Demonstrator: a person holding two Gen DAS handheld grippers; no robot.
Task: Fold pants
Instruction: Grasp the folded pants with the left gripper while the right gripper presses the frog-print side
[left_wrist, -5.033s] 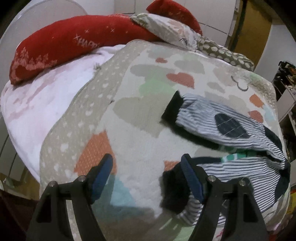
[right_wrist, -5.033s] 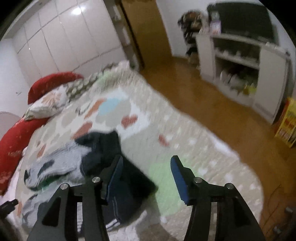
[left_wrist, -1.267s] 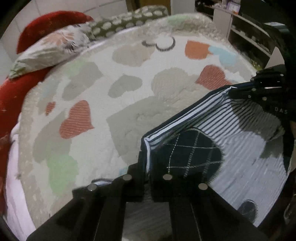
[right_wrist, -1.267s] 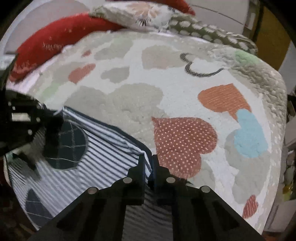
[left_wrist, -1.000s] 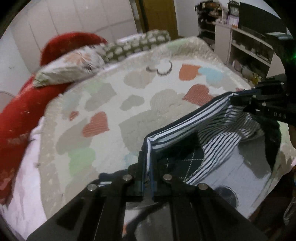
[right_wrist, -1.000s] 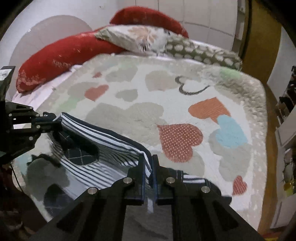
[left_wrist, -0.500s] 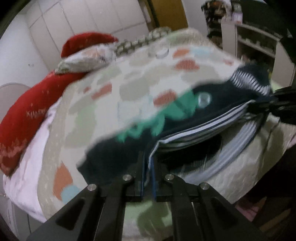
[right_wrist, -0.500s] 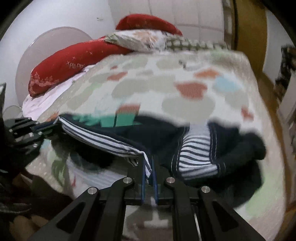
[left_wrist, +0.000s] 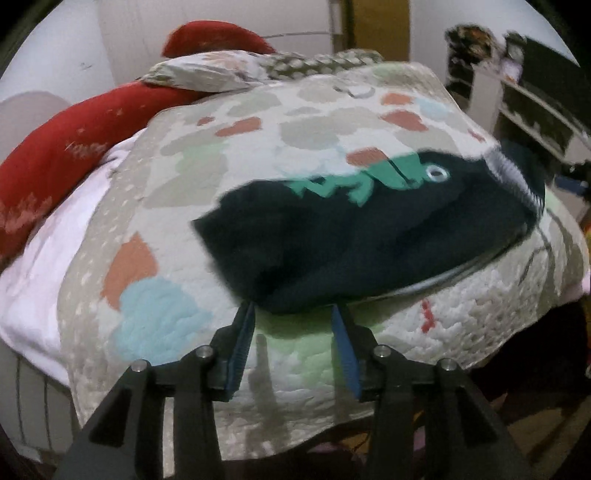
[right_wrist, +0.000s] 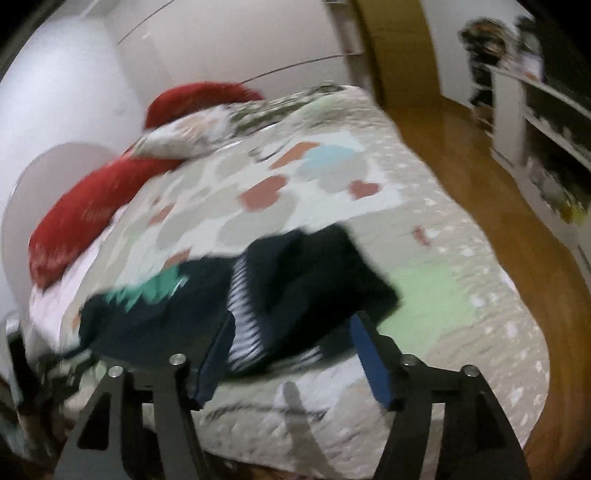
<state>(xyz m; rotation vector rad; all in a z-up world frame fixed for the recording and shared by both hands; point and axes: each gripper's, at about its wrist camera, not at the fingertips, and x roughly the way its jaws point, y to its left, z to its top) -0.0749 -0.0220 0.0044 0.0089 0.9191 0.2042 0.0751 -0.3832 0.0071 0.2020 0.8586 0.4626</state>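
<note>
The pants (left_wrist: 369, 243) lie in a dark navy heap on the heart-patterned bedspread (left_wrist: 236, 206), with a green print and a strip of white stripes showing. My left gripper (left_wrist: 293, 325) is open and empty, its blue pads just at the near edge of the heap. In the right wrist view the pants (right_wrist: 295, 288) lie just past my right gripper (right_wrist: 291, 336), which is open and empty, with its pads either side of the striped part. Both views are blurred by motion.
Red pillows (left_wrist: 66, 147) and a patterned pillow (left_wrist: 207, 72) lie at the head of the bed. A wooden floor (right_wrist: 491, 206) runs along the bed's right side, with a white shelf unit (right_wrist: 546, 129) beyond it.
Both grippers held the striped waistband up, then swung the pants over onto the bed. Now both have opened and let go, and the pants lie in a heap.
</note>
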